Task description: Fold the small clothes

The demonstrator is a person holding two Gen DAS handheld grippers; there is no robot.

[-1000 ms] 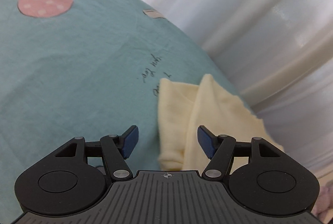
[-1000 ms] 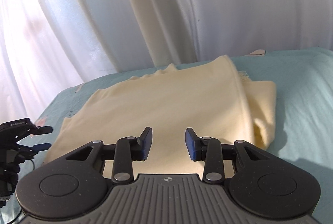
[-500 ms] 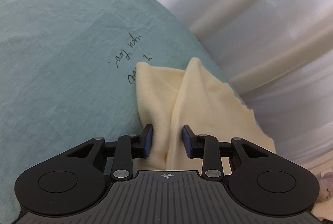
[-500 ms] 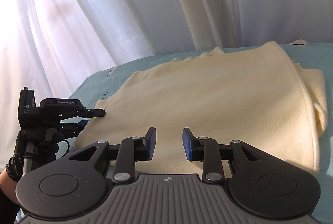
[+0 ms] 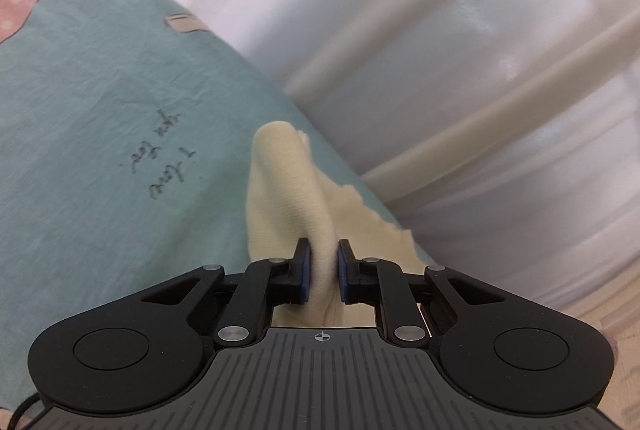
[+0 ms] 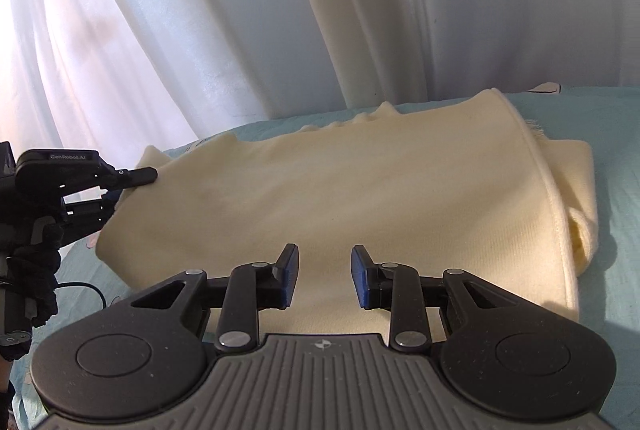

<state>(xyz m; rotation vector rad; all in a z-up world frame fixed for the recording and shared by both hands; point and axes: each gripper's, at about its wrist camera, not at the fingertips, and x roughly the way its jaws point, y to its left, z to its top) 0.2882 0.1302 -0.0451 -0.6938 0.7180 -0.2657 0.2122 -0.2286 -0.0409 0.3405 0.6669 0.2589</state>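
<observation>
A cream-yellow knit garment [image 6: 360, 198] lies folded flat on the teal bedsheet [image 6: 616, 134]. In the left wrist view my left gripper [image 5: 323, 275] is shut on a bunched corner of the garment [image 5: 288, 190], which stands up between the blue pads. The right wrist view shows the same left gripper [image 6: 120, 186] at the garment's left corner. My right gripper [image 6: 324, 280] is open and empty, hovering over the near edge of the garment.
The teal sheet [image 5: 88, 118] has handwriting and pink mushroom prints. White curtains [image 6: 280, 10] hang close behind the bed's far edge. A gloved hand [image 6: 28, 270] holds the left gripper's handle.
My left gripper went from wide open to shut on the garment's corner and lifted it. My right gripper moved in over the garment's near edge, still open.
</observation>
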